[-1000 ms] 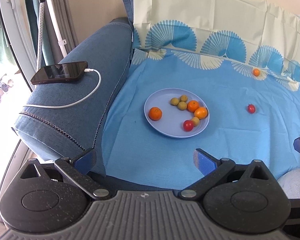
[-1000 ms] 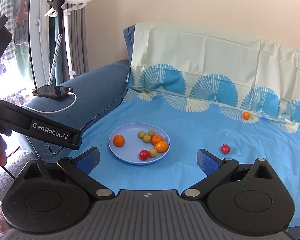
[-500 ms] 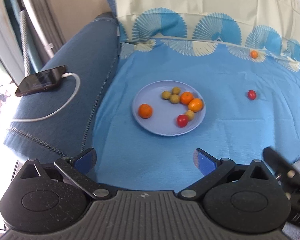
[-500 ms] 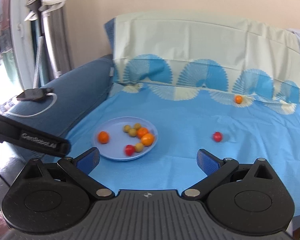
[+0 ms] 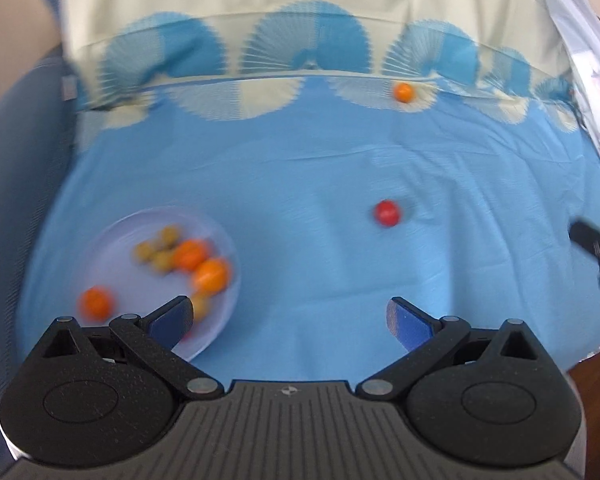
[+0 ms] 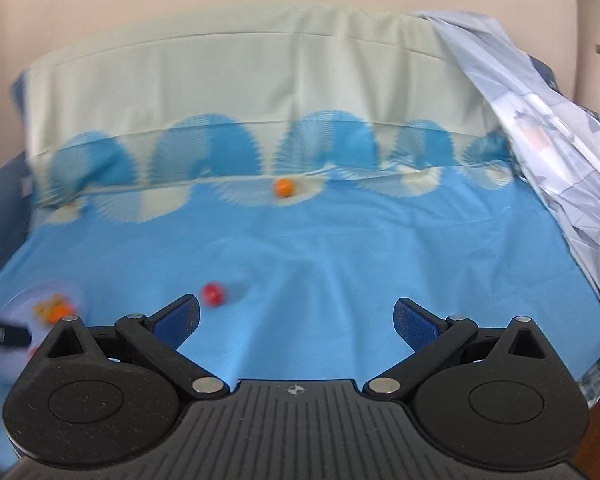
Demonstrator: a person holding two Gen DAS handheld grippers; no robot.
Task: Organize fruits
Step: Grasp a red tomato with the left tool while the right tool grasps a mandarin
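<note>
Plate (image 5: 220,240): we see it pale lilac on the blue sheet (image 5: 308,184), near the sheet's left edge; in the right wrist view only a blurred part of it shows at the far left.
Plate contents: we count three oranges (image 5: 210,276), one apart at the near-left rim (image 5: 96,302), plus a clump of small yellow-green fruits (image 5: 158,250) beside the other two; another yellowish one (image 5: 202,304) lies by the near rim. All of it is blurred.
Tomato (image 5: 387,213): we find it loose on the sheet, well apart from the plate, toward the middle.
Loose orange (image 5: 403,92): it sits at the sheet's back edge, where the seat meets the backrest with the fan pattern.
Left gripper (image 5: 290,316): we see its jaws spread wide and empty, above the sheet; its left finger overlaps the plate's near rim in view.
Right gripper (image 6: 296,316): its jaws are spread wide, holding nothing, with the tomato just beside its left finger in view.
</note>
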